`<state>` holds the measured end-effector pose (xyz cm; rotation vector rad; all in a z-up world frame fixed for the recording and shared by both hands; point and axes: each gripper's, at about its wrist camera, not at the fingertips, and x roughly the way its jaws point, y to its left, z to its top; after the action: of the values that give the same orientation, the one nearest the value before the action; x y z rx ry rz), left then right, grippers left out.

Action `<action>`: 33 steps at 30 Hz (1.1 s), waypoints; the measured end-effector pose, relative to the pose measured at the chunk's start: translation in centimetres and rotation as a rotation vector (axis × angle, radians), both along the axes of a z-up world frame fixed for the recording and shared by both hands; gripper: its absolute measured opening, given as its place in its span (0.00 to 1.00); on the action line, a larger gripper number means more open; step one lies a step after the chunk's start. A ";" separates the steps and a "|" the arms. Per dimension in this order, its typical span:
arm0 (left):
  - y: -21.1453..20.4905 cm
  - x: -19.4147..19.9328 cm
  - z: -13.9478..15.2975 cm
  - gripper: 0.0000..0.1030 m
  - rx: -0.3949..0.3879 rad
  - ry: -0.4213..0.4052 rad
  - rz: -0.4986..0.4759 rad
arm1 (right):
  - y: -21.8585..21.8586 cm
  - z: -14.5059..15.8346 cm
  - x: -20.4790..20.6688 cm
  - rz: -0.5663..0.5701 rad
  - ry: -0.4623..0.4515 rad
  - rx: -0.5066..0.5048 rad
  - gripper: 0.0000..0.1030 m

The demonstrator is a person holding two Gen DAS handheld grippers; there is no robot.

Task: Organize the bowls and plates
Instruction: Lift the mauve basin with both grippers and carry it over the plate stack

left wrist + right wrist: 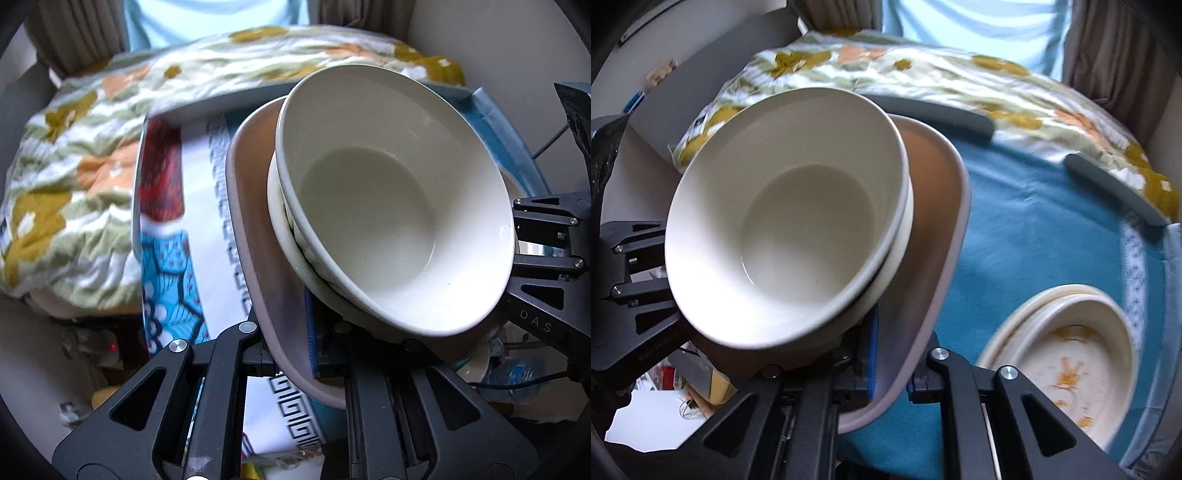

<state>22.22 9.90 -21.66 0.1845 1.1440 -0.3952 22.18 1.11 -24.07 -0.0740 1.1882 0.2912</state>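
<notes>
A pale pink square plate [255, 236] carries two nested white bowls [373, 206], tilted and held up above the table. My left gripper [295, 358] is shut on the plate's near rim. My right gripper [890, 376] is shut on the opposite rim of the same plate [942, 206], with the bowls [783, 229] leaning to its left. The other gripper shows at the frame edge in each view. A stack of cream plates with a yellow print [1067, 362] lies on the blue cloth at the lower right of the right wrist view.
The table has a blue patterned cloth [1034, 221] with dark grey edge guards [1115, 192]. A bed with a floral quilt [74, 177] lies behind. Clutter and cables [683, 391] sit below the table's left side.
</notes>
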 end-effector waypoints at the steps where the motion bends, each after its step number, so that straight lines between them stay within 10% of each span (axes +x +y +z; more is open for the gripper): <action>1: -0.7 0.1 0.9 0.08 -0.006 -0.012 -0.012 | -0.6 0.8 -0.2 -0.010 -0.011 -0.003 0.11; 15: -11.2 -1.7 5.8 0.08 -0.053 -0.056 -0.103 | -10.9 6.4 -2.6 -0.118 -0.047 -0.022 0.11; 33: -21.3 -5.1 -2.8 0.08 -0.029 0.076 0.046 | -20.6 -1.3 -4.6 -0.026 0.072 -0.008 0.11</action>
<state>17.07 -11.41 -24.48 0.1187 1.2143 -0.3807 17.59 -19.45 -25.35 -0.0550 1.2610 0.2677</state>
